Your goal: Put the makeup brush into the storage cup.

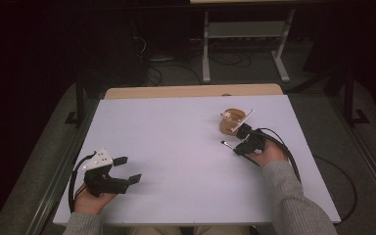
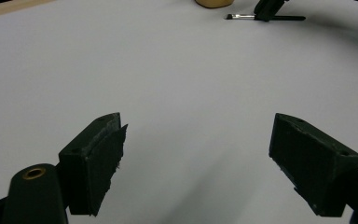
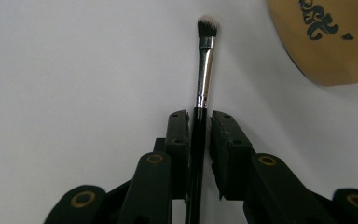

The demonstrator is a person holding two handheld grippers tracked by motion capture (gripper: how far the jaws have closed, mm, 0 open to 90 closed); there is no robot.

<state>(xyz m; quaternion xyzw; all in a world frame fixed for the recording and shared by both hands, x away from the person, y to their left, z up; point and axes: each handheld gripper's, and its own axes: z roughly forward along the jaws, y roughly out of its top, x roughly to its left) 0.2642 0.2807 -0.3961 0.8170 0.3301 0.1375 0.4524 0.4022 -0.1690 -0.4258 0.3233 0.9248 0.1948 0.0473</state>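
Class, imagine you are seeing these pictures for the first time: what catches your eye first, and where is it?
First, the right claw, at the table's far right, closed on the black handle of a small makeup brush whose bristle tip points away from it. Just beyond lies a tan wooden piece with a dark curly pattern. The left claw sits wide open near the front left of the white table, gripping nothing.

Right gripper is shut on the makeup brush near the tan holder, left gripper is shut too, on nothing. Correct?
Not quite. The left gripper is open: the left gripper view shows its jaws wide apart over the bare table. The rest holds: the right gripper is shut on the makeup brush near the tan holder.
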